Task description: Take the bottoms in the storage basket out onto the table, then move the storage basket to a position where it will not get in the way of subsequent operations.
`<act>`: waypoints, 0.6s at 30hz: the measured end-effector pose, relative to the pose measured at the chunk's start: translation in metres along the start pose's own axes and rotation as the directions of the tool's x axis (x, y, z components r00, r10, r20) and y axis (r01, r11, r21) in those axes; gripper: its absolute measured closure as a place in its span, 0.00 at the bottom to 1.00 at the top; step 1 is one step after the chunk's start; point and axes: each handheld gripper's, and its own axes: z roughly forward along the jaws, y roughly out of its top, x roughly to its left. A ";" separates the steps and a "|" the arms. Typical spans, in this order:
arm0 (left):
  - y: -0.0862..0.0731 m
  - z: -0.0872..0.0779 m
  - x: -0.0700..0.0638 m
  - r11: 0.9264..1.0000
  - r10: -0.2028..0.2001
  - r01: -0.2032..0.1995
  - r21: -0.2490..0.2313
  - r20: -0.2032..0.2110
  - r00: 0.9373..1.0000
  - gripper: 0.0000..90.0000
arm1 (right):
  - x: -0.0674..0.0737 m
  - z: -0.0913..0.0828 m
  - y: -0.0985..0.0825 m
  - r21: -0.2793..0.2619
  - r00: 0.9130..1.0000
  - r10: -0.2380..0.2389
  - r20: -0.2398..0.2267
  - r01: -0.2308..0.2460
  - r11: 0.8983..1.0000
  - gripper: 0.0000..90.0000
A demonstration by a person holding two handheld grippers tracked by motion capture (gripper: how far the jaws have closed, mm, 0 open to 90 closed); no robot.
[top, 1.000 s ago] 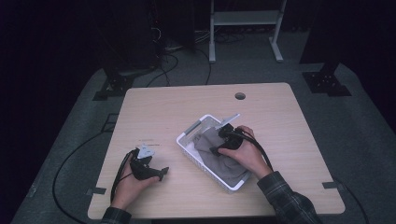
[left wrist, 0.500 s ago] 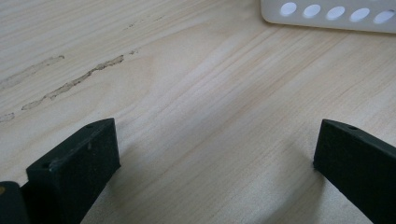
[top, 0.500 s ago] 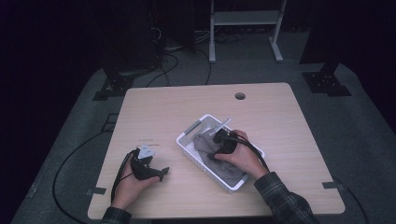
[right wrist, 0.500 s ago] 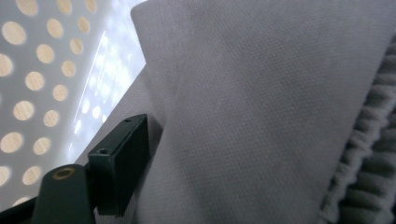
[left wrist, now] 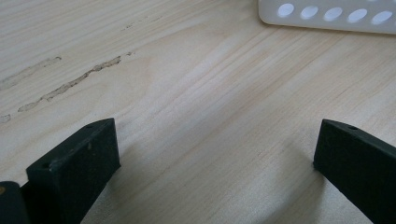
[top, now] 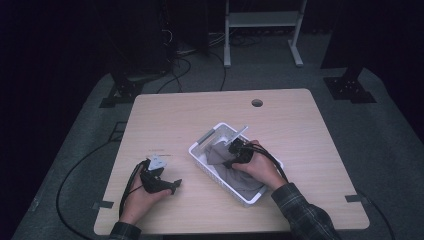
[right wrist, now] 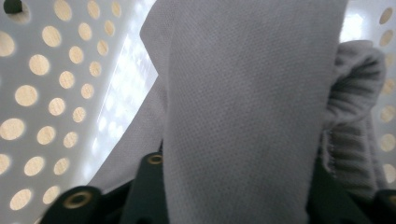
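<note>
My left gripper (top: 172,187) rests low with jaws spread wide; my right gripper (top: 231,156) points down, jaws just closing on grey cloth (right wrist: 243,107).

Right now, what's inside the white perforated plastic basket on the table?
The white perforated plastic basket holds a crumpled grey knit garment with a ribbed cuff. The right hand-held gripper has just been closing on a fold. Anything beneath the cloth is covered.

One wooden table (top: 300,150) with one round hole (top: 257,103). One white perforated basket (top: 200,150), holding one grey garment (top: 235,180) with a ribbed cuff (right wrist: 355,84). Two hand-held grippers: left gripper (top: 172,186) and right gripper (top: 229,159); two hands, two trailing cables.
</note>
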 end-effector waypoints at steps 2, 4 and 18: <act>0.000 0.000 0.000 1.000 0.003 -0.003 0.000 -0.001 1.000 0.00 | 0.001 -0.001 0.002 0.011 1.000 -0.018 0.010 0.018 1.000 0.78; 0.000 0.000 0.000 1.000 0.002 -0.002 -0.001 -0.001 1.000 0.00 | 0.002 -0.004 0.003 0.006 1.000 -0.030 0.005 0.030 1.000 0.81; 0.000 0.000 -0.001 1.000 0.000 0.000 -0.003 0.001 1.000 0.00 | 0.005 -0.053 0.002 -0.168 0.999 -0.036 -0.013 0.033 0.985 0.83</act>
